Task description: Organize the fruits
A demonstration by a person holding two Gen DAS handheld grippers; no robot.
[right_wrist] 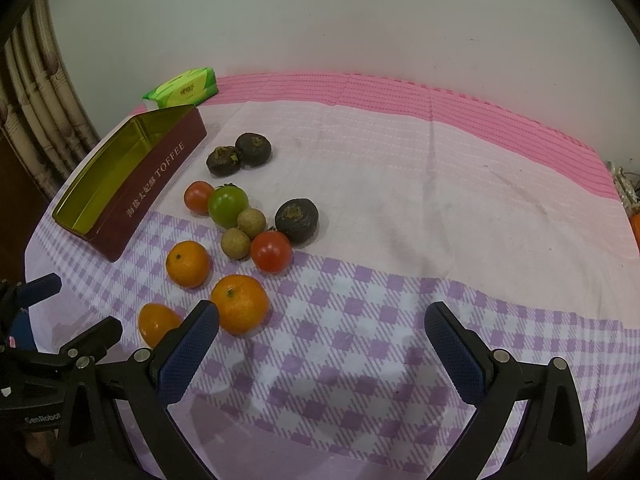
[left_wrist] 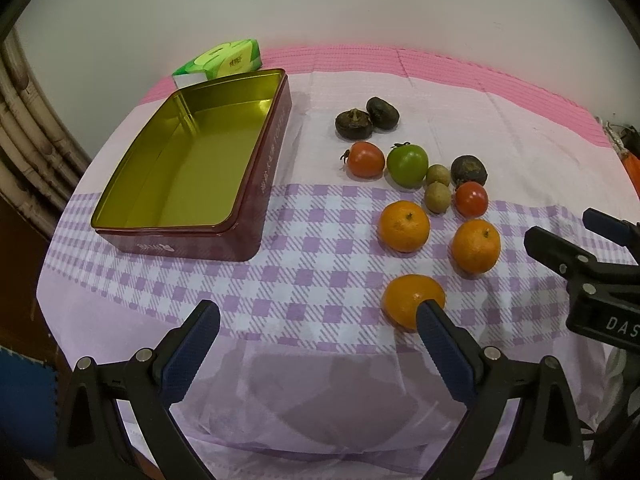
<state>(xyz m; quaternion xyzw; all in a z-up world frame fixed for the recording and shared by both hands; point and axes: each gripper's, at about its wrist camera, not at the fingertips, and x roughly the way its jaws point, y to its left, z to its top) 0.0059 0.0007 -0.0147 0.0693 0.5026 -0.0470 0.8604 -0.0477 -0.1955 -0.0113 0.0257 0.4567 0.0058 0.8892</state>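
Tin sits bare near tablecloth's far left corner, ready for fruit; oranges loose mid-cloth. Left gripper agape beside nearest orange — right gripper agape, nothing held

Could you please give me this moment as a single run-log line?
stage: start | tin: empty | fruit: all on cloth | left tool: open, empty | right tool: open, empty | nearest: orange

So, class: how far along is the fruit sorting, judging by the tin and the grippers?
Nothing is done: the tin holds no fruit. Nothing is in hand: the left gripper and right gripper are both open. Left: every fruit, including the oranges, lies on the cloth.
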